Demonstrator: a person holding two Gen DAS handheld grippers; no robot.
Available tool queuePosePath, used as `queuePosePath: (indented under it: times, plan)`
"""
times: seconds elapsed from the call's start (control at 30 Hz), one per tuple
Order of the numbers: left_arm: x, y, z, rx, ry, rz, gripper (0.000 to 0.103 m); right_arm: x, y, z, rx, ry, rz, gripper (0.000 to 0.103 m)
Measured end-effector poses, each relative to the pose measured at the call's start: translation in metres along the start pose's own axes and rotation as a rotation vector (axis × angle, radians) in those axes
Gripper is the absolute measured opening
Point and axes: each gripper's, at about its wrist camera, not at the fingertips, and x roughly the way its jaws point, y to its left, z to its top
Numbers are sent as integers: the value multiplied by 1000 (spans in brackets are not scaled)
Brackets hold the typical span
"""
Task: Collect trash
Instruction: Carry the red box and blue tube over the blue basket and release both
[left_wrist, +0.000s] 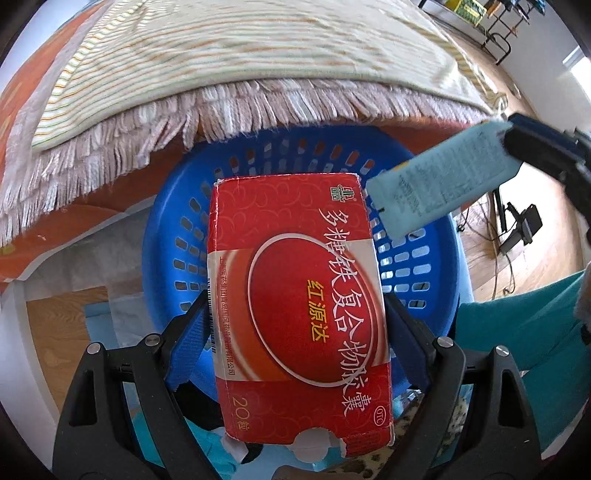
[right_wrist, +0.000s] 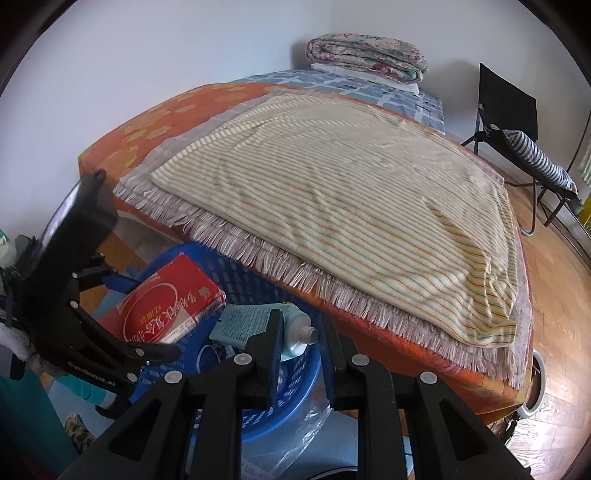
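The left gripper (left_wrist: 295, 332) is clamping its fingers (left_wrist: 186, 347) wide on the two long edges of one flattened red medicine carton (left_wrist: 299, 306), holding it face up directly above the open mouth of the blue basket (left_wrist: 173, 236). In the right wrist view the same carton (right_wrist: 166, 299) is tilting over the basket's near rim (right_wrist: 295, 398). The right gripper (right_wrist: 301, 343) is pinching its fingers (right_wrist: 275, 350) nearly together on one pale blue tube (right_wrist: 255, 321) close to the capless white nozzle, and the tube's flat crimped end (left_wrist: 439, 184) is reaching out over the basket beside the carton.

Both items are hanging over the basket, neither one released. Judged from this, collection is well advanced for these two pieces: pickup appears done, and what is left is opening each pair of fingers so that carton and tube fall in. Clear plastic film (right_wrist: 295, 435) is lying under the basket; whether it counts as trash cannot be told.

Count: two grippers, one carton, one tube, one basket. Beyond them, one bed (right_wrist: 207, 99) is carrying one striped cloth (right_wrist: 343, 206) on a fringed blanket (right_wrist: 258, 247); one folding chair (right_wrist: 509, 99) is standing by the wall.
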Motion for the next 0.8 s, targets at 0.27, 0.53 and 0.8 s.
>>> queuePosePath:
  times: [0.27,0.53,0.8]
  plan:
    - [4,-11,3,34,9,10,90,1,1,1,0,1,6,18]
    - [1,-14,8,48,2,2,90,4,0,1,7,7,14,18]
    - [-4,-15,9,41,-15,2,90,15,1,-1,30,41,60,31]
